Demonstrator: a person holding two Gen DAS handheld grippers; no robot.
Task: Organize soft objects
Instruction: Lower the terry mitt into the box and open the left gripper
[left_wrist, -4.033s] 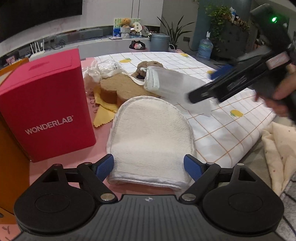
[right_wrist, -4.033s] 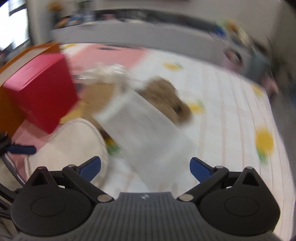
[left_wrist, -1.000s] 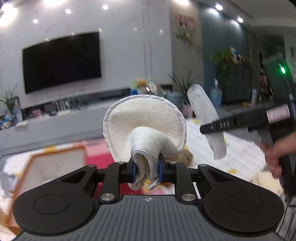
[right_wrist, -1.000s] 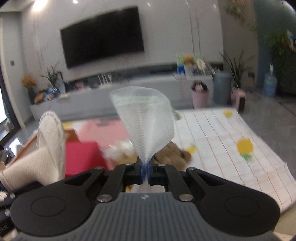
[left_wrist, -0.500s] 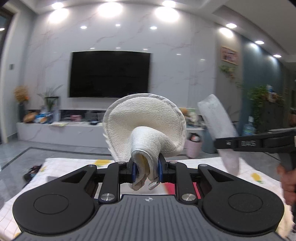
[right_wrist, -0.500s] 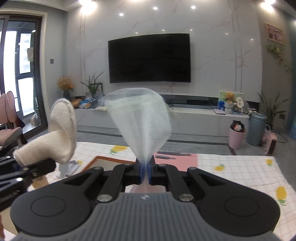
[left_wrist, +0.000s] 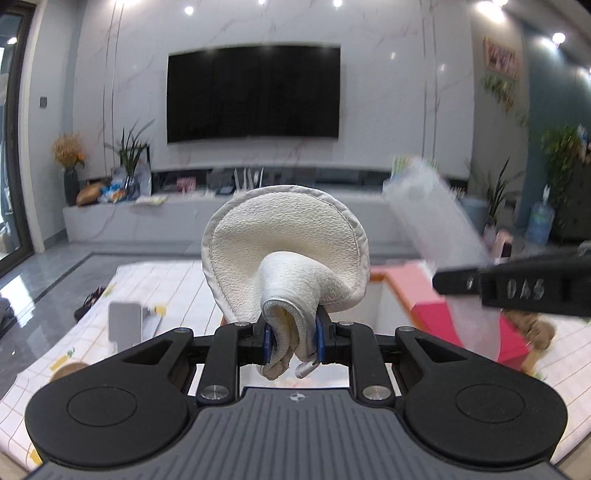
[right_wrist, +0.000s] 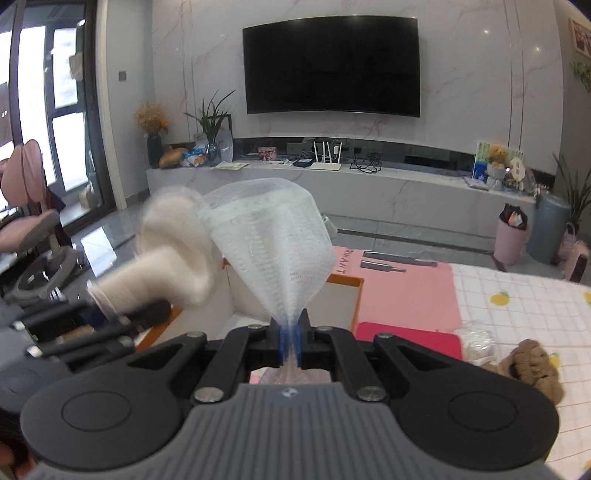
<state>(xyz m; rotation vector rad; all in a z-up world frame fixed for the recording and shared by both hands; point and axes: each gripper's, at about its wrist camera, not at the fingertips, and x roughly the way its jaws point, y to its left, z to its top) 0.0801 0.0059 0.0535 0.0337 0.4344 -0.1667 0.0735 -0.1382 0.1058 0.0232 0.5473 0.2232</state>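
Observation:
My left gripper (left_wrist: 291, 343) is shut on the bunched cuff of a white terry mitt (left_wrist: 284, 258), which fans upward in front of the camera. My right gripper (right_wrist: 290, 341) is shut on the pinched end of a white mesh pouch (right_wrist: 269, 240) that also stands upright. Both are held in the air over an open box with an orange rim (right_wrist: 343, 284). In the left wrist view the right gripper (left_wrist: 439, 282) and its blurred pouch (left_wrist: 443, 229) are at the right. In the right wrist view the mitt (right_wrist: 173, 251) is just left of the pouch.
A pink mat (right_wrist: 406, 291), a red box (right_wrist: 406, 339), a clear plastic bag (right_wrist: 476, 339) and a brown plush (right_wrist: 532, 362) lie on the checked tablecloth (right_wrist: 517, 314) to the right. A small grey box (left_wrist: 123, 321) stands on the cloth at the left.
Both grippers have swung sideways with their loads, bringing the orange-rimmed box under them. In the right wrist view the mitt has come closer to the pouch. Both grips are unchanged.

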